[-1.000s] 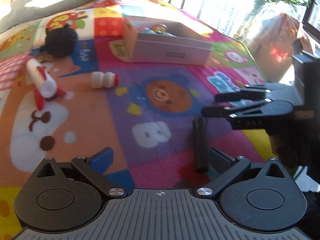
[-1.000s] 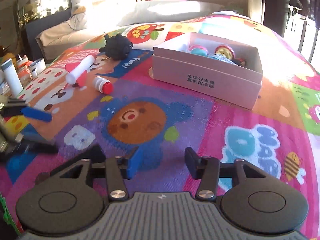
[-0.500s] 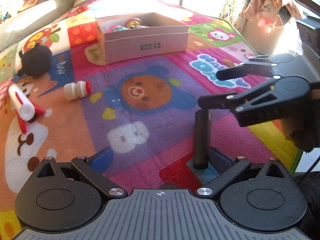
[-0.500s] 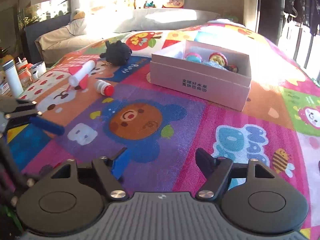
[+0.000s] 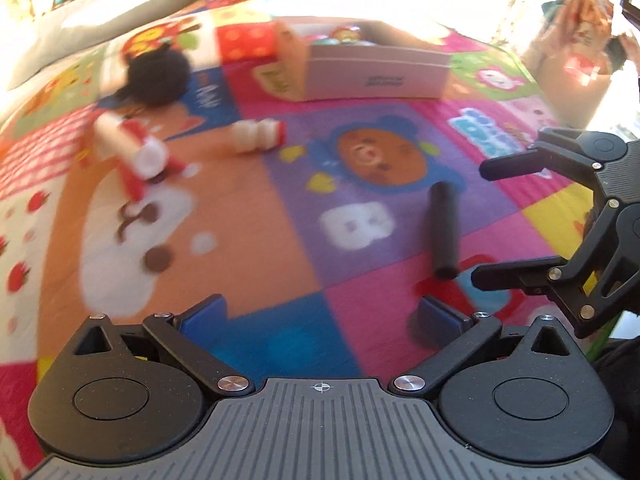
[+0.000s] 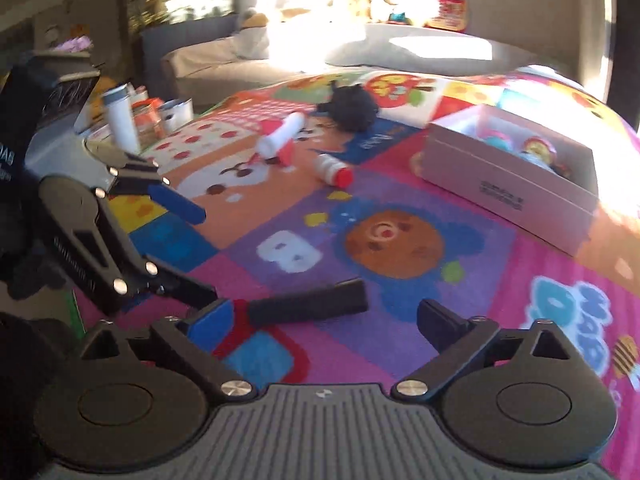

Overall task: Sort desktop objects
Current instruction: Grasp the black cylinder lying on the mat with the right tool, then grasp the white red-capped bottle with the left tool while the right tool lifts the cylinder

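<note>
Sorting is partly done — the box (image 6: 508, 184) near the mat's (image 6: 460, 320) far right edge already holds a few small bright toys, though which ones is hard to tell in the glare. Left on the mat: a black rod (image 6: 308, 304) near the front edge, a small white bottle (image 6: 332, 170) with a red cap toward the middle, a white-and-red tube (image 6: 280, 140) beyond it toward the left edge, and a black plush (image 6: 354, 108) at the far side. So four loose items, by my count, are waiting. The rod looks like the one in play — a plain matte black cylinder, lying flat, one end just beside the right gripper's (image 6: 324, 320) blue pad, the rest running across the gap between the fingers. That right gripper is opening, jaws wide, pads not pressing the rod. The left gripper (image 5: 320, 316) is spread wide too, with nothing between its fingers; in its view the rod (image 5: 442, 230) lies ahead and to the right. The left view is blurred, so fine detail there is lost.
</note>
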`<state>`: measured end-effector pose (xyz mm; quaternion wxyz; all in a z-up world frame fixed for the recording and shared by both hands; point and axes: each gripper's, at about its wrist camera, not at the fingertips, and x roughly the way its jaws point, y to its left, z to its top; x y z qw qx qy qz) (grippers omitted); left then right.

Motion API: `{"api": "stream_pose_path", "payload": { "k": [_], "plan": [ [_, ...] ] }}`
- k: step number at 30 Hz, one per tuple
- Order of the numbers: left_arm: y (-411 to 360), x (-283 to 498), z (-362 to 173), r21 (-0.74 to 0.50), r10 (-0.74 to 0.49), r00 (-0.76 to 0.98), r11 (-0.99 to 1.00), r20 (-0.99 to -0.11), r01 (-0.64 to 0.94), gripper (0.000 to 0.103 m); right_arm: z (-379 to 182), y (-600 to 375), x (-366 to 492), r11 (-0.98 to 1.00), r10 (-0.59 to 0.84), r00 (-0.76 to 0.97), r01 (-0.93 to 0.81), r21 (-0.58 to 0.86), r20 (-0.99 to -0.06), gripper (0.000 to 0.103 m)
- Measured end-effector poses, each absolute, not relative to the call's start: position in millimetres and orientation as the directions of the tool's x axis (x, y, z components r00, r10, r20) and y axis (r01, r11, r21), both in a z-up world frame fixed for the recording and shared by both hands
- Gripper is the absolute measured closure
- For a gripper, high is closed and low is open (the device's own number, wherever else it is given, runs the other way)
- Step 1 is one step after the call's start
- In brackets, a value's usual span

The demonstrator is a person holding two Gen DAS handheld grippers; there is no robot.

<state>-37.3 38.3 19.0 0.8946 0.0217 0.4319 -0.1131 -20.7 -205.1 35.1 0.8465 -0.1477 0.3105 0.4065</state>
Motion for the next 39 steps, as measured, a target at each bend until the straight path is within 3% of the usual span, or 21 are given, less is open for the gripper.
{"api": "stream_pose_path", "payload": {
  "k": [5,7,8,15,19,23,27,34,39],
  "plan": [
    [58,-43,21,-0.075,-0.149,0.625,0.987,-0.766,0.143,0.0,20,-176,-5,0.555,0.595,0.439,-0.83,-0.051,-0.673,0.006],
    [60,-42,22,-0.078,-0.145,0.63,0.988,-0.763,0.134,0.0,18,-169,0,0.545,0.598,0.435,-0.837,-0.056,-0.673,0.012],
    [62,-41,21,-0.08,-0.147,0.632,0.988,-0.761,0.133,0.0,19,-168,2,0.541,0.607,0.424,-0.84,-0.041,-0.672,0.029],
    [49,-4,24,-0.113,-0.182,0.701,0.983,-0.689,0.145,0.0,22,-183,10,0.665,0.54,0.518,-0.746,-0.041,-0.664,0.028],
    [36,37,23,-0.13,-0.184,0.761,0.983,-0.622,0.132,0.0,21,-212,18,0.816,0.395,0.64,-0.574,-0.069,-0.659,0.028],
    [27,71,19,-0.096,-0.103,0.782,0.994,-0.614,0.056,0.001,19,-239,23,0.908,0.27,0.705,-0.413,-0.071,-0.655,0.028],
    [25,81,13,-0.071,-0.075,0.779,0.997,-0.622,0.039,0.012,16,-252,18,0.929,0.213,0.747,-0.355,-0.107,-0.63,0.028],
    [27,89,8,-0.073,-0.069,0.776,0.997,-0.627,0.029,0.021,14,-255,21,0.932,0.218,0.744,-0.351,-0.092,-0.632,0.028],
    [22,92,9,-0.064,-0.078,0.776,0.997,-0.626,0.048,0.044,14,-255,20,0.933,0.219,0.743,-0.349,-0.087,-0.633,0.028]
  ]
}}
